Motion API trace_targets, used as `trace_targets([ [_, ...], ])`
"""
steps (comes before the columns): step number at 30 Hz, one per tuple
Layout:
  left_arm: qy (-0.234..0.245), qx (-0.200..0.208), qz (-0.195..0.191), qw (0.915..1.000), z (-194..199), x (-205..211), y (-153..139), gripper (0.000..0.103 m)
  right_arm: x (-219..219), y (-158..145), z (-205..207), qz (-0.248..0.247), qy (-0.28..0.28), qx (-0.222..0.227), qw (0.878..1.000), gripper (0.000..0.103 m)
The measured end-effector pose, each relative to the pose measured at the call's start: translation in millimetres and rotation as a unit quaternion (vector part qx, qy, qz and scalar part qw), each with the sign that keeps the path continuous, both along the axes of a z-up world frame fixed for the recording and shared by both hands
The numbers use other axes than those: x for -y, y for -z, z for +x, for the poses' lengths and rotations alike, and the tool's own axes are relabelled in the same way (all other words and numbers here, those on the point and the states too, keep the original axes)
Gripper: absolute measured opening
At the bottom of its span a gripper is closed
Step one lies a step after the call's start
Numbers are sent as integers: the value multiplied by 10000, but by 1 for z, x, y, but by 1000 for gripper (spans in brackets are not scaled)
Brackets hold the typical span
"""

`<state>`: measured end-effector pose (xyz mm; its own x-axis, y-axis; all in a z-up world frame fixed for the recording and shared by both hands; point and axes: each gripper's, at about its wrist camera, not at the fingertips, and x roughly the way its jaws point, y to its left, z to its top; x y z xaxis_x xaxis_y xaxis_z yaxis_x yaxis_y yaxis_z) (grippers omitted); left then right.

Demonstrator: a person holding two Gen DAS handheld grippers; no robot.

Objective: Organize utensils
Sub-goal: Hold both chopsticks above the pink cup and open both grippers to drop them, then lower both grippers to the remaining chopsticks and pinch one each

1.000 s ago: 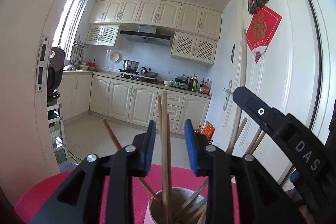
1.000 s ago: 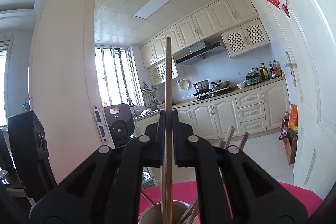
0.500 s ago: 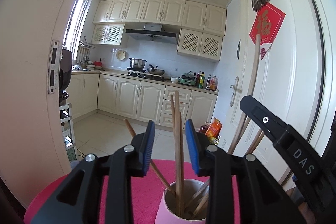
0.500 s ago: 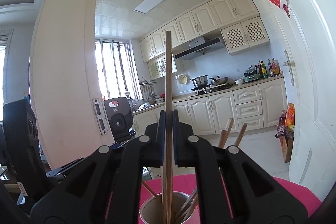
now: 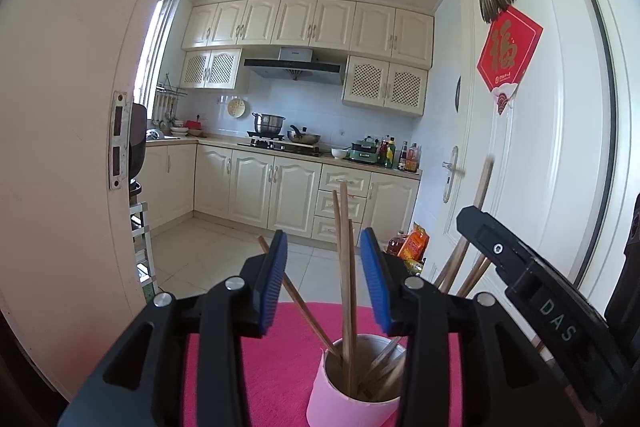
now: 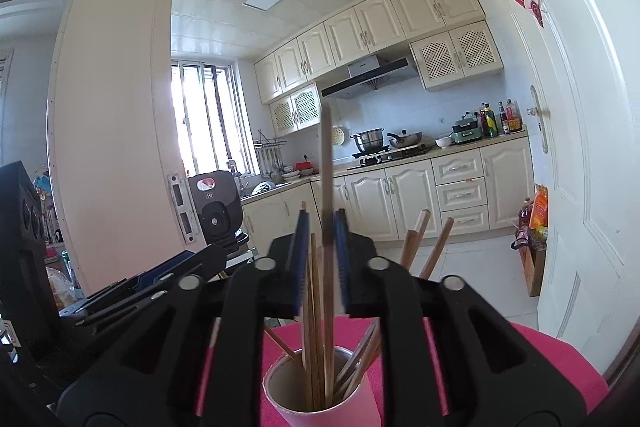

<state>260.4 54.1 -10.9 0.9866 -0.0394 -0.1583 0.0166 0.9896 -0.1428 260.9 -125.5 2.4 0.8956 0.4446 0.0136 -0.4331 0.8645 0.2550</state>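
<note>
Fingers just opened; blurred wooden chopstick over pink cup.

Left claw and right claw just opened, holding nothing.

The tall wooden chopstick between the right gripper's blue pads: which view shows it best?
The right wrist view: the tall wooden chopstick stands blurred, centred, end in the pink cup. The left wrist view catches only its upper part.

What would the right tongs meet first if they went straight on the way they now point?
Probably the tall chopstick standing between the open pads of the right tongs, which have just been opening. Behind it stand more chopsticks in the pink cup. Depth is unclear.
</note>
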Motion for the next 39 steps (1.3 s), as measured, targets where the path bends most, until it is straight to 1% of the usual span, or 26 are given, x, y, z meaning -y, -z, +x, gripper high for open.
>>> trace_targets([
  [1, -3, -1, 26, 10000, -3, 0, -1, 39, 3, -1, -3, 29, 34, 36, 10000, 52],
  [5, -46, 12, 77, 10000, -17, 0, -6, 41, 11, -9, -14, 30, 137, 65, 9999, 52],
  [10, -108, -20, 175, 9998, -38, 2, -14, 41, 19, -20, -33, -44, 214, 135, 9997, 52],
  [17, -191, -12, 298, 9994, -76, 4, -26, 41, 27, -25, -63, -157, 260, 69, 9995, 52],
  [18, -210, -16, 330, 9992, -81, 5, -27, 42, 28, -26, -67, -198, 264, 56, 9994, 52],
  [20, -245, -63, 389, 9989, -90, 6, -27, 47, 29, -25, -74, -278, 257, 0, 9993, 52],
  [21, -275, -83, 422, 9987, -95, 7, -27, 48, 30, -24, -77, -305, 242, -48, 9992, 52],
  [24, -312, -281, 483, 9979, -104, 9, -23, 48, 31, -18, -84, -464, 213, -254, 9984, 53],
  [26, -321, -566, 482, 9967, -104, 9, -19, 48, 31, -12, -85, -612, 175, -456, 9969, 53],
  [27, -334, -776, 485, 9952, -100, 10, -17, 48, 30, -9, -84, -695, 142, -583, 9958, 54],
  [29, -295, -1328, 477, 9896, -93, 8, -6, 48, 28, 0, -81, -874, 44, -904, 9921, 54],
  [31, -272, -1957, 434, 9793, -83, 6, 7, 48, 23, 11, -77, -1110, -34, -1214, 9864, 54],
  [34, -297, -2853, 378, 9572, -69, 0, 34, 48, 16, 28, -74, -1422, -164, -1668, 9755, 54],
  [37, -211, -3626, 88, 9317, -58, -8, 61, 48, 10, 46, -70, -1710, -274, -2134, 9615, 54],
  [39, -227, -3982, -14, 9170, -55, -10, 75, 48, 6, 59, -66, -1921, -379, -2464, 9492, 54],
])
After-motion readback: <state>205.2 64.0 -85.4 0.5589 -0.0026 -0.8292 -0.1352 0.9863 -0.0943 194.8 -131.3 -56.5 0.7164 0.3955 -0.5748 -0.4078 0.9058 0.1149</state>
